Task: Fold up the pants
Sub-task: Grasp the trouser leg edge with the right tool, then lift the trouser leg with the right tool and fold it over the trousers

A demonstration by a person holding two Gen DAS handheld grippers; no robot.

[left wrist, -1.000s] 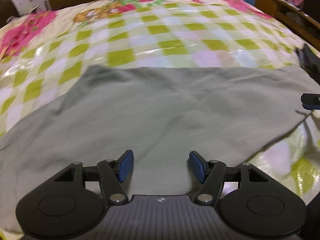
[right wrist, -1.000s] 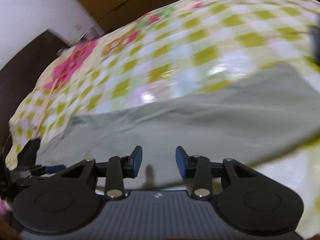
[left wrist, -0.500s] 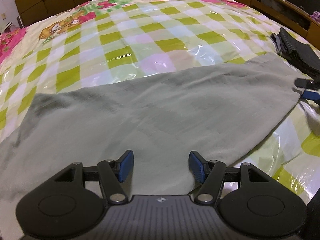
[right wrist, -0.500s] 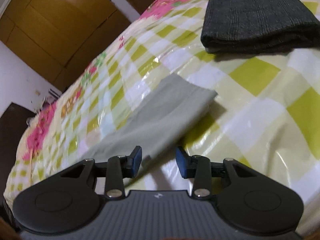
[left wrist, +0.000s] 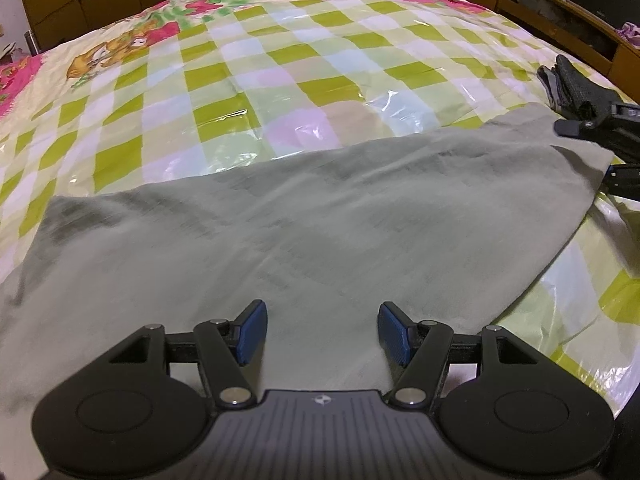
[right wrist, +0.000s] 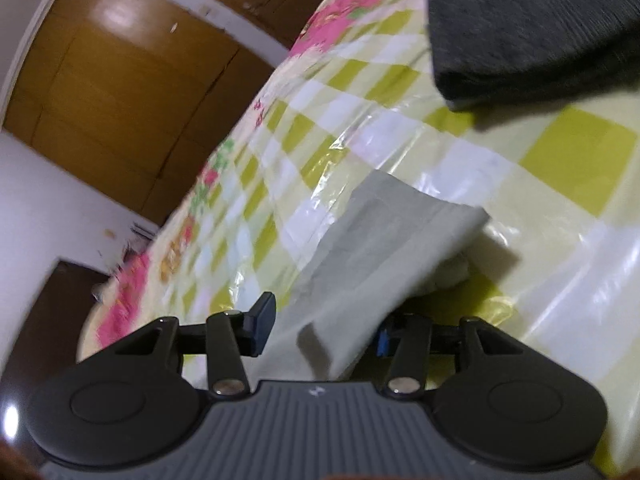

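Note:
The grey-green pants [left wrist: 304, 232] lie spread flat across the near part of the bed. My left gripper [left wrist: 322, 330] is open just above the pants' near edge, holding nothing. In the right wrist view the pants' narrow end [right wrist: 384, 240] runs between the fingers of my right gripper [right wrist: 324, 326]. That gripper is open, tilted, with the cloth edge between its jaws. The right gripper also shows at the right edge of the left wrist view [left wrist: 604, 136], by the pants' far right corner.
The bed has a glossy green-checked cover [left wrist: 280, 72] with pink flowers. A folded dark grey garment [right wrist: 532, 28] lies beyond the pants' end, also in the left wrist view [left wrist: 572, 84]. A wooden bed frame [left wrist: 560, 12] runs along the right. Wooden wardrobe doors [right wrist: 132, 80] stand behind.
My right gripper swung to the pants' right end, tilted, and the cloth edge now lies between its open fingers. My left gripper stayed open over the near edge, its view shifting slightly.

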